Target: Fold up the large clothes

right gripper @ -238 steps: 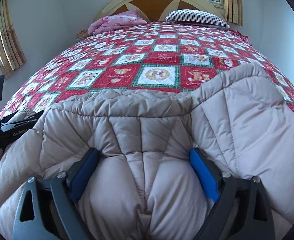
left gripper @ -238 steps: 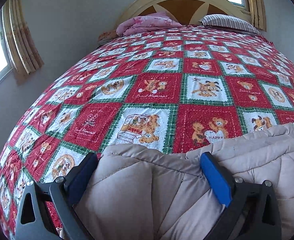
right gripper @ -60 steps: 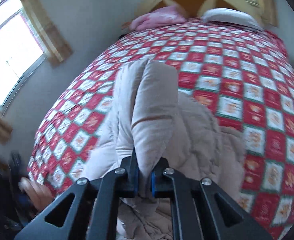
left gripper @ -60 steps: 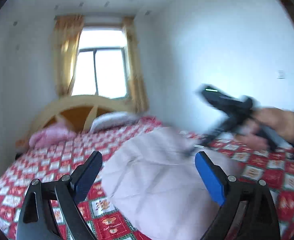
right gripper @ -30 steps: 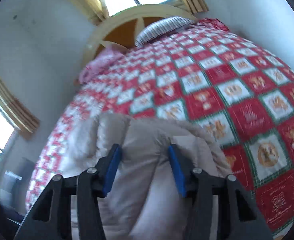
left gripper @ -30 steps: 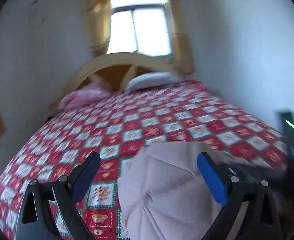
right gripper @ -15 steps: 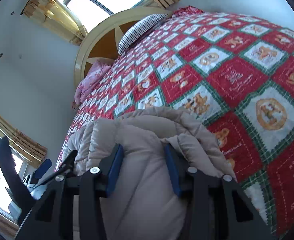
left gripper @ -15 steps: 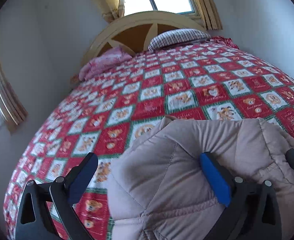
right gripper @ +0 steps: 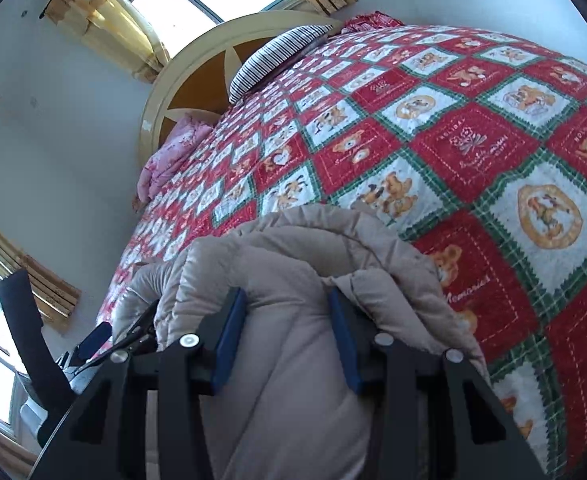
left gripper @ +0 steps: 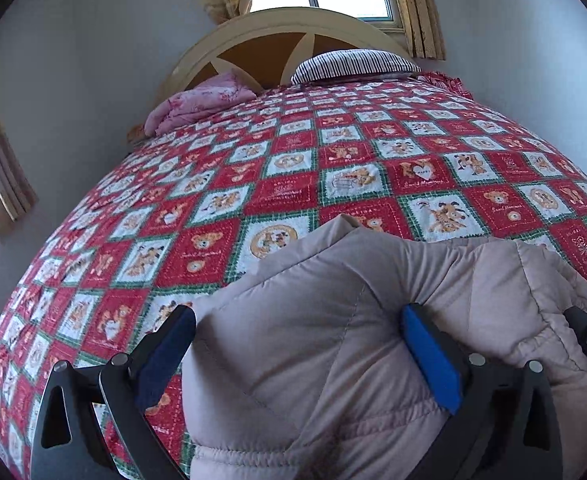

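Beige quilted jacket [left gripper: 333,340] is lying bunched on the bedspread [left gripper: 253,184], bulging between the left tongs [left gripper: 293,340], which are spread wide. Right view: right tongs [right gripper: 287,336] are pinching a thick fold, probably to lay it over.

Patchwork bedspread [left gripper: 293,168], striped pillow [left gripper: 353,62], headboard [left gripper: 261,46]

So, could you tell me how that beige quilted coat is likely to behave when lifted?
The beige quilted coat looks puffy, so probably light for its bulk. It bulges and creases over the bedspread, so it would likely sag. Its smooth shell may slip.
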